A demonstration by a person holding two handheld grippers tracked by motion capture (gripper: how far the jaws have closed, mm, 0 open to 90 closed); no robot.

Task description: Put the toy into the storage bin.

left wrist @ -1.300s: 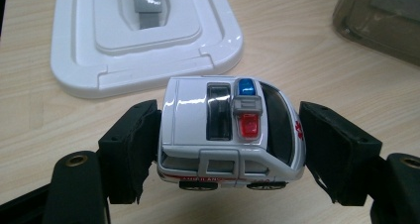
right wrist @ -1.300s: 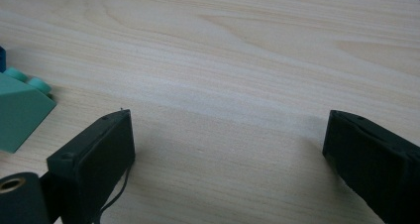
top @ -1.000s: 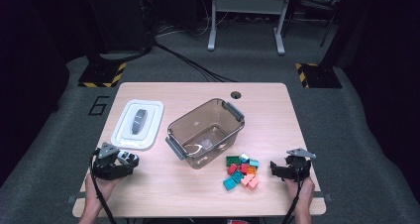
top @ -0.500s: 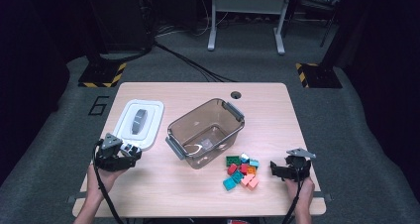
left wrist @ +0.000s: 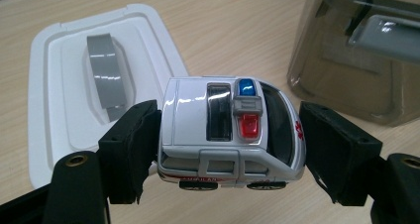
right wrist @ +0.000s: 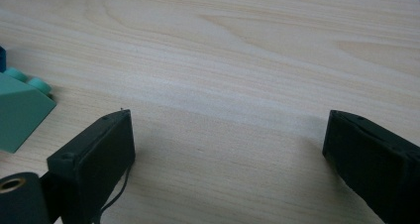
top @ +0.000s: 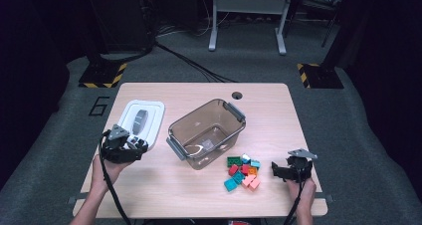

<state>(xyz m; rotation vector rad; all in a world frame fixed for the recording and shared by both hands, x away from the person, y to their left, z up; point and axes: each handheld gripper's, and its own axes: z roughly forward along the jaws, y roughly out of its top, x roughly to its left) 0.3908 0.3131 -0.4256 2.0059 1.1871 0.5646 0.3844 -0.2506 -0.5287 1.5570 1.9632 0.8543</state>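
Wooden table (top: 199, 93), grey carpet (top: 358, 135), dark room

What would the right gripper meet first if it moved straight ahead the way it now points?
Probably the pile of toy bricks: the right gripper points left at it in the high view. Its own view shows bare table ahead, so depth is unclear.

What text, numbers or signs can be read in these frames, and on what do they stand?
"6": painted on the grey floor left of the table.
"AMBULAN...": red lettering low on the toy ambulance between the left gripper's jaws; the rest is too small to read.
A red mark on the ambulance's side, partly hidden.
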